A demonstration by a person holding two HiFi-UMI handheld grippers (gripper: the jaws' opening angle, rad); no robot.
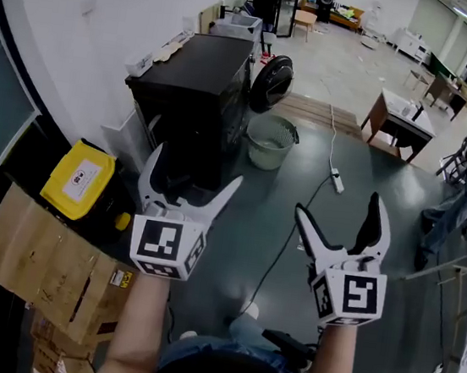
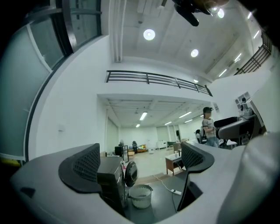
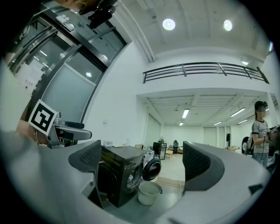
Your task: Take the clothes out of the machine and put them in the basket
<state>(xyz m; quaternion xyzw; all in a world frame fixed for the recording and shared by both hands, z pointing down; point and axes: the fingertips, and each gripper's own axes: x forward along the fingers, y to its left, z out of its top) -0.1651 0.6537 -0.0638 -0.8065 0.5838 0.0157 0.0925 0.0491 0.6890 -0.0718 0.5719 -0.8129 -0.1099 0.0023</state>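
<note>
**Both tongs wide, machine and basket ahead**

Two bare forearms reach forward at the bottom of the head view, each carrying a white set of tongs with a marker cube. The left gripper (image 1: 195,168) has its jaws spread wide with nothing between them, and the left gripper view (image 2: 140,159) shows only the room in the gap. The right gripper (image 1: 338,205) is equally wide and empty (image 3: 142,159).

Beyond them lies a dark grey-green floor (image 1: 301,190) in a large, bright hall with white walls. A white power strip (image 1: 335,180) lies on the floor on its cable. A yellow plastic box (image 1: 78,178) and flattened brown cardboard (image 1: 45,259) sit at the left wall.

The black box-shaped front-loading washing machine (image 1: 199,92) stands upright against that wall. Its front faces right in the head view, and its round door (image 1: 271,82) is swung open. Its drum is too dark to see inside. The pale round plastic basket (image 1: 269,141) stands upright, mouth up, just beside the machine's front and below the door.

A small wooden counter (image 1: 400,122) stands well apart at the right.
</note>
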